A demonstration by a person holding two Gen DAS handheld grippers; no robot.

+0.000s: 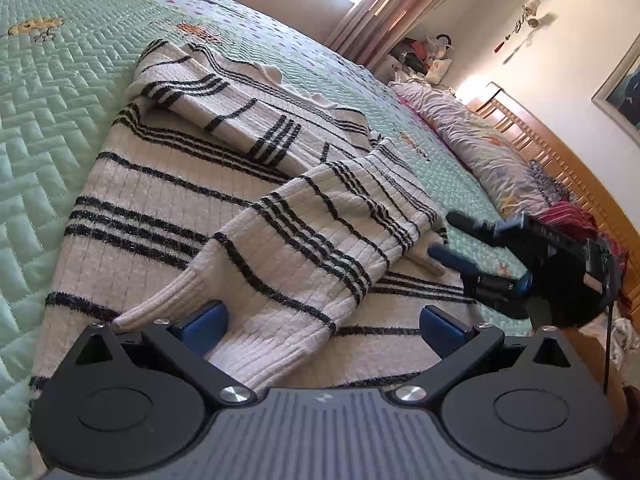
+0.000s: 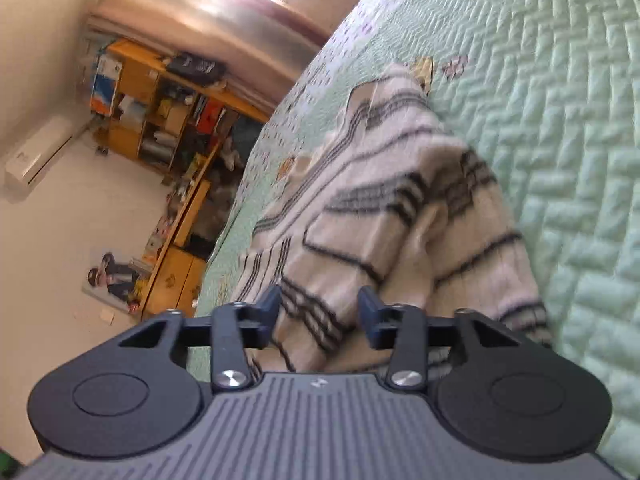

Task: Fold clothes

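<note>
A white knit sweater with black stripes [image 1: 168, 184] lies on the green quilted bed [image 1: 44, 92]. One sleeve [image 1: 304, 240] is folded across its body, with the cuff lying between the blue pads of my left gripper [image 1: 320, 322], which is open wide just above the cloth. My right gripper [image 1: 472, 240] shows in the left wrist view at the sweater's right edge, open. In the right wrist view the sweater [image 2: 384, 216] is blurred, and my right gripper [image 2: 318, 308] is open over its striped edge, holding nothing.
A rumpled floral duvet [image 1: 480, 148] and a wooden headboard [image 1: 568, 168] lie at the bed's far right. Curtains [image 1: 384, 4] hang by the window. Wooden shelves [image 2: 168, 100] full of clutter stand beyond the bed edge. The quilt [image 2: 560, 120] extends to the right of the sweater.
</note>
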